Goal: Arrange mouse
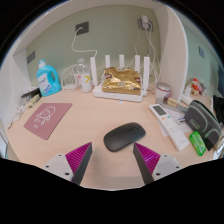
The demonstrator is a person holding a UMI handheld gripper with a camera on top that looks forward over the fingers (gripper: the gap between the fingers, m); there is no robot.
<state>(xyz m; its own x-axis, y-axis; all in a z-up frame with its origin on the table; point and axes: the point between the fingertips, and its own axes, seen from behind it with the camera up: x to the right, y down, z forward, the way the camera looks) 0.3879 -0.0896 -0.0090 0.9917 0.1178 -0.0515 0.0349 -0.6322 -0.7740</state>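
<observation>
So this looks like the approach stage, nothing's been grabbed yet. The gripper (111, 160) has its fingers spread wide apart with nothing between them, the magenta pads (76, 157) facing inward. The mouse (124, 137), a dark oval one, sits flat on the beige desk (85, 130) just ahead of the fingertips and roughly centred on the gap, maybe a touch toward the right finger. It isn't touching either pad from what shows. Off to the left and a bit further back there's a pinkish mouse pad (49, 117), which is probably where the mouse is meant to end up, though that's a guess from the task wording. Further back there's a white router (123, 80) with its antennas up, a blue bottle (46, 78) near the wall, and a white remote (170, 123) lying off to the right, near the mouse but apart from it. Next move would call for pushing forward so the fingers straddle the mouse's sides, then closing on it. The shell is rounded and smooth, so a low, square grip seems wise or it could squirt out.
</observation>
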